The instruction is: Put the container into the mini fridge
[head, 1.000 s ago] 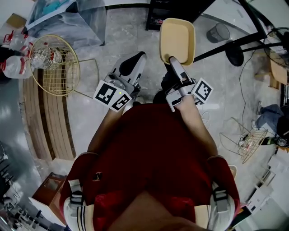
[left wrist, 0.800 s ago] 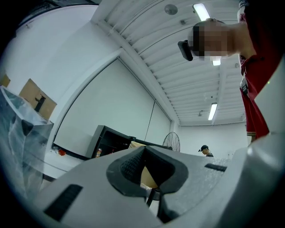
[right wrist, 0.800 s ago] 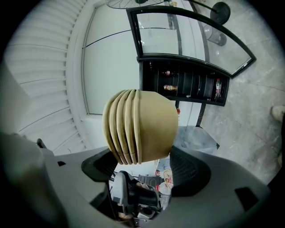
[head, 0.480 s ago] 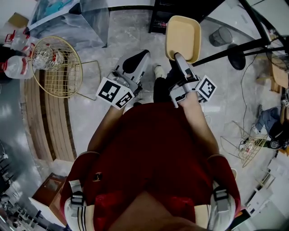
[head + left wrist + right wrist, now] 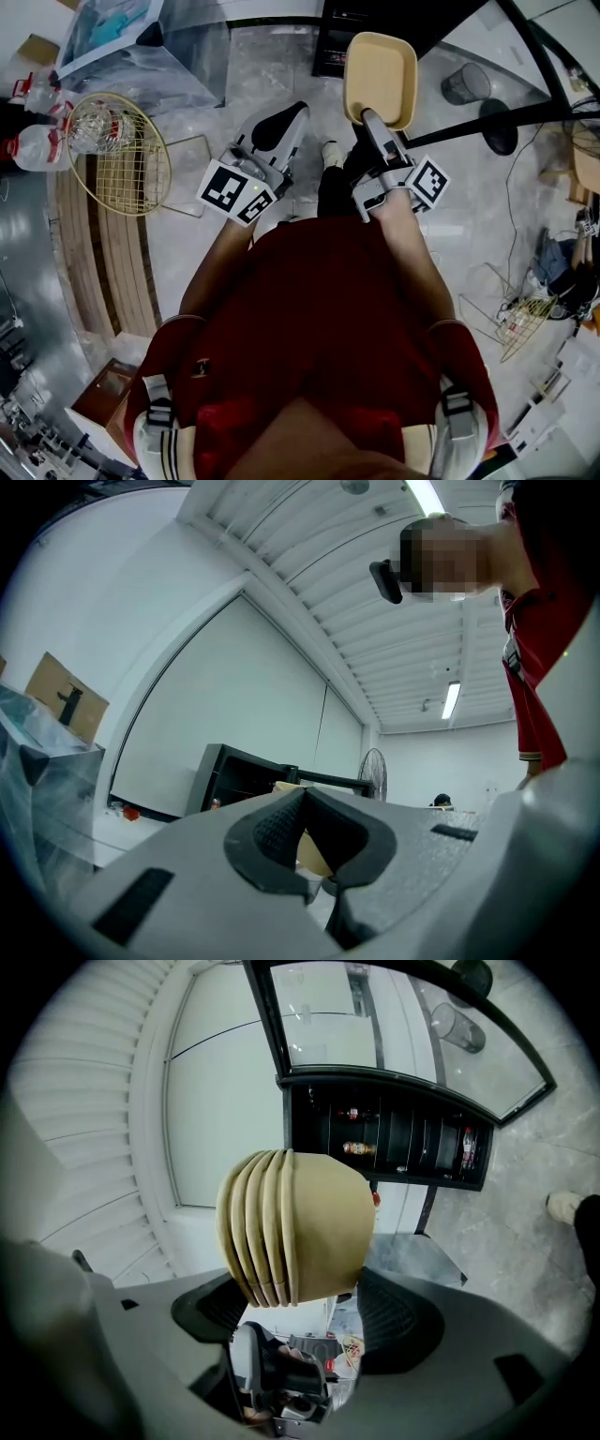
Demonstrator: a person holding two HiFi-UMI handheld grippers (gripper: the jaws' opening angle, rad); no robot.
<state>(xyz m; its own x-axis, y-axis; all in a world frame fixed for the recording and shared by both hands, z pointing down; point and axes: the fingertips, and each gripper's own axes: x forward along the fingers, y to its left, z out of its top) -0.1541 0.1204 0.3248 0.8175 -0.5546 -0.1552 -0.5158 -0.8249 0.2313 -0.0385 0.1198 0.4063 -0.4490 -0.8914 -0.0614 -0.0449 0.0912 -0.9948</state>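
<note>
My right gripper (image 5: 367, 116) is shut on the near rim of a tan plastic container (image 5: 380, 77), holding it out over the floor. In the right gripper view the container (image 5: 298, 1227) shows a ribbed edge between the pads of the right gripper (image 5: 305, 1307). Just beyond it stands the black mini fridge (image 5: 384, 1133) with its glass door (image 5: 375, 1016) swung open and bottles on the shelves. From the head view only the fridge's dark front (image 5: 352, 33) shows at the top. The left gripper (image 5: 292, 114) hangs beside it, shut on nothing; the left gripper (image 5: 302, 797) points towards the fridge (image 5: 234, 778).
A gold wire basket (image 5: 117, 155) and plastic bottles (image 5: 33, 89) lie at the left, with a clear plastic bag (image 5: 141, 47) above them. At the right are a grey bin (image 5: 461, 84), a black stand base (image 5: 497, 127), cables and another wire basket (image 5: 525, 319). A shoe (image 5: 330, 150) shows below the container.
The container and both grippers have shifted slightly forward and right, towards the fridge; the floor has slid back in the head view. The right gripper's hold is unchanged.
</note>
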